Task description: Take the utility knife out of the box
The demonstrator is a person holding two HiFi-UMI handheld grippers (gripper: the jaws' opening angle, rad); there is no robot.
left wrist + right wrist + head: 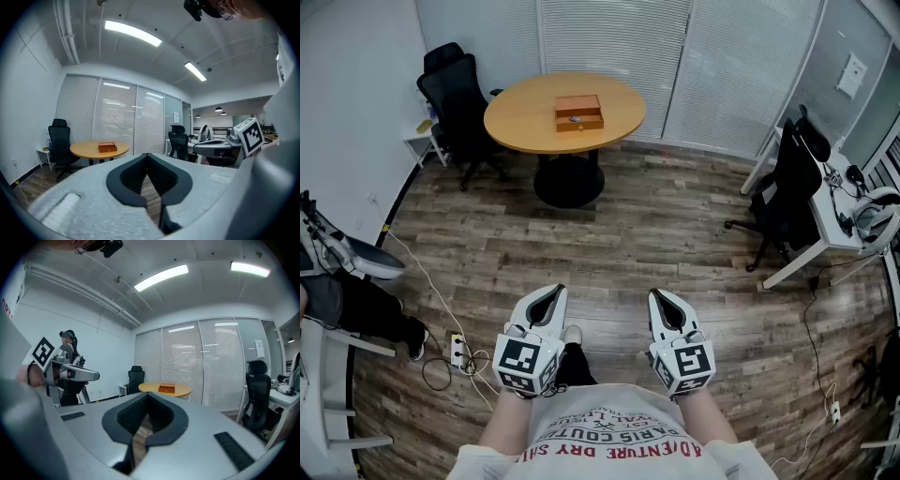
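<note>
The utility knife [575, 118] is just a tiny dark speck inside the one box [578, 112]. The box sits on the one round tabletop [525, 112], far ahead of the two tongs. The left tongs [550, 292] and the right tongs [661, 295] are both closed and hold nothing.

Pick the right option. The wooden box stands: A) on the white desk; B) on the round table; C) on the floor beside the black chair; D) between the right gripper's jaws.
B: the wooden box stands near the middle of the round table.
</note>
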